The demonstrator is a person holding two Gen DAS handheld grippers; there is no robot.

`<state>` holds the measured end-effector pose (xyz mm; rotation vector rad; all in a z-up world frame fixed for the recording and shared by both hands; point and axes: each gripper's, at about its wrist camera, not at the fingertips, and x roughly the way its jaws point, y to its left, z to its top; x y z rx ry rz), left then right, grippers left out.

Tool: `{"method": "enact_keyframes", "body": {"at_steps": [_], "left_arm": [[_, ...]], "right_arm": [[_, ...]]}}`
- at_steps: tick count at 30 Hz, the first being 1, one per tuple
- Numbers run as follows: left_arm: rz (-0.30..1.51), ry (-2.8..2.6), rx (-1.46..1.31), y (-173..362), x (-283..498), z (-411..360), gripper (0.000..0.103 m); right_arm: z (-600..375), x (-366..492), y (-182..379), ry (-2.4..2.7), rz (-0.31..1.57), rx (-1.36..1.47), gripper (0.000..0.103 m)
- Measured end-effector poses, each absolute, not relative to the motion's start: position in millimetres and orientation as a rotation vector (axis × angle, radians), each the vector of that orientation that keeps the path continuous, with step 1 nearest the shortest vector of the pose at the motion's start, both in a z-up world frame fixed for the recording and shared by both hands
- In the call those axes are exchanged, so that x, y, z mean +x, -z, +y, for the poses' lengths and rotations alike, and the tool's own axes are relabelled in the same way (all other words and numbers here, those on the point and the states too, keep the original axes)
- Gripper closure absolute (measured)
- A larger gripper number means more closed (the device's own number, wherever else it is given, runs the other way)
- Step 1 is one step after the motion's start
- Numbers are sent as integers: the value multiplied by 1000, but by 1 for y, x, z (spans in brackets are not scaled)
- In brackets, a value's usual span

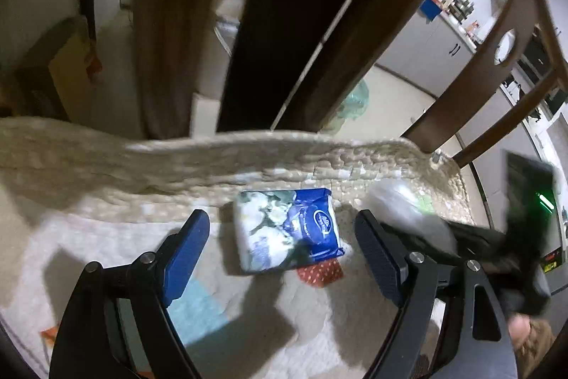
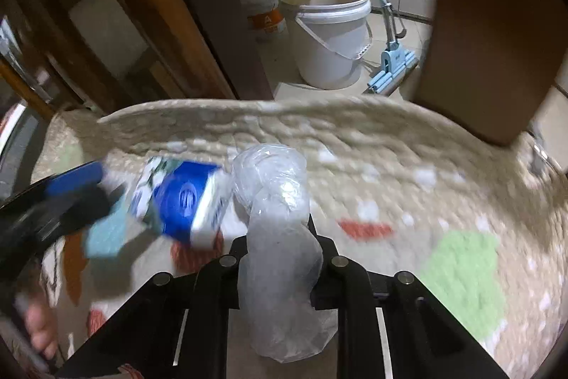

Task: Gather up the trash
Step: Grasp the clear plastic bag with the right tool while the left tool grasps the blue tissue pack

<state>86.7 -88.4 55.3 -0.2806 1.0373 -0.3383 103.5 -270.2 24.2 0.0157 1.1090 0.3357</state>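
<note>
A blue and white printed packet (image 1: 287,229) lies on the pale patterned rug (image 1: 106,237), between and just ahead of my left gripper's (image 1: 280,229) open blue fingers. It also shows in the right wrist view (image 2: 184,201), blurred. My right gripper (image 2: 280,237) is shut on a crumpled clear plastic bag (image 2: 277,237), which hides its fingertips. The bag and right gripper show blurred at the right of the left wrist view (image 1: 408,212). The left gripper shows blurred at the left of the right wrist view (image 2: 74,187).
The rug's far edge (image 2: 284,116) is rolled up. Beyond it stand a white bucket (image 2: 326,34), a smaller tub (image 2: 262,9), a blue mop (image 2: 390,66), wooden chair legs (image 1: 497,59) and dark table legs (image 1: 284,23). A brown panel (image 2: 490,23) stands at the right.
</note>
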Motion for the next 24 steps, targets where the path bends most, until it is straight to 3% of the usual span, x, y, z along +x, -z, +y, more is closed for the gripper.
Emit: {"method": "enact_keyframes", "body": {"at_steps": [4, 9, 12, 14, 19, 24], "left_arm": [[1147, 509, -338, -38, 76, -114, 30], [1181, 708, -249, -53, 29, -152, 31], [1118, 653, -112, -70, 13, -161, 28], [1046, 518, 2, -79, 20, -162, 21], [955, 359, 144, -74, 53, -167, 19], [1020, 413, 247, -54, 91, -187, 19]], "right_arm": [[-302, 69, -35, -316, 1104, 38, 83], [-356, 20, -40, -260, 1101, 114, 83], [-385, -6, -37, -211, 1108, 161, 83], [-400, -22, -32, -183, 1113, 199, 83], [-413, -53, -26, -163, 1096, 284, 82], [-410, -67, -26, -176, 1081, 356, 81]]}}
